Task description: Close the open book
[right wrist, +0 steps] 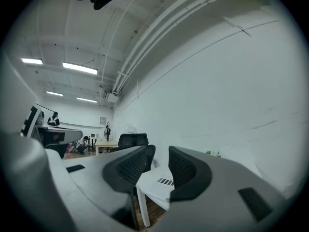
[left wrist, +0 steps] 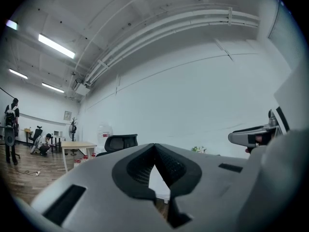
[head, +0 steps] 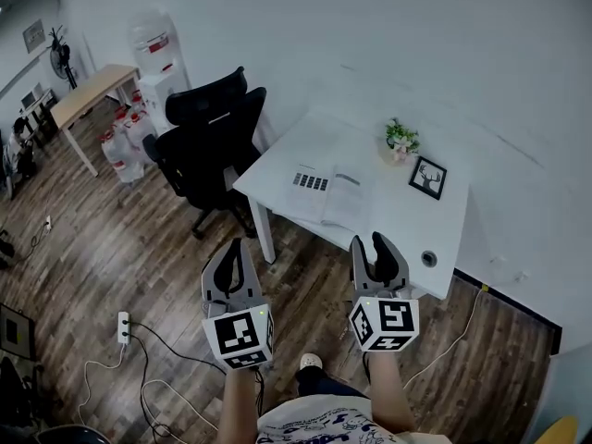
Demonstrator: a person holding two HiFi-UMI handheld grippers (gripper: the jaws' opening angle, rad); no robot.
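The open book [head: 328, 192] lies flat on the white table [head: 407, 225], its pages up and a row of dark squares on the left page. Both grippers hover over the wooden floor, short of the table's near edge and pointing toward it. My left gripper [head: 237, 246] [left wrist: 154, 146] is shut, fingertips touching, with nothing in it. My right gripper [head: 370, 243] [right wrist: 161, 151] is open and empty. In the right gripper view the table's near corner, with the book [right wrist: 164, 181] on it, shows through the gap.
On the table's far side stand a small potted plant [head: 400, 140] and a framed picture [head: 427, 177]. A black office chair [head: 213, 128] sits at the table's left end. Further left are a water dispenser [head: 157, 58], water bottles and a wooden desk [head: 92, 91]. Cables and a power strip [head: 122, 326] lie on the floor.
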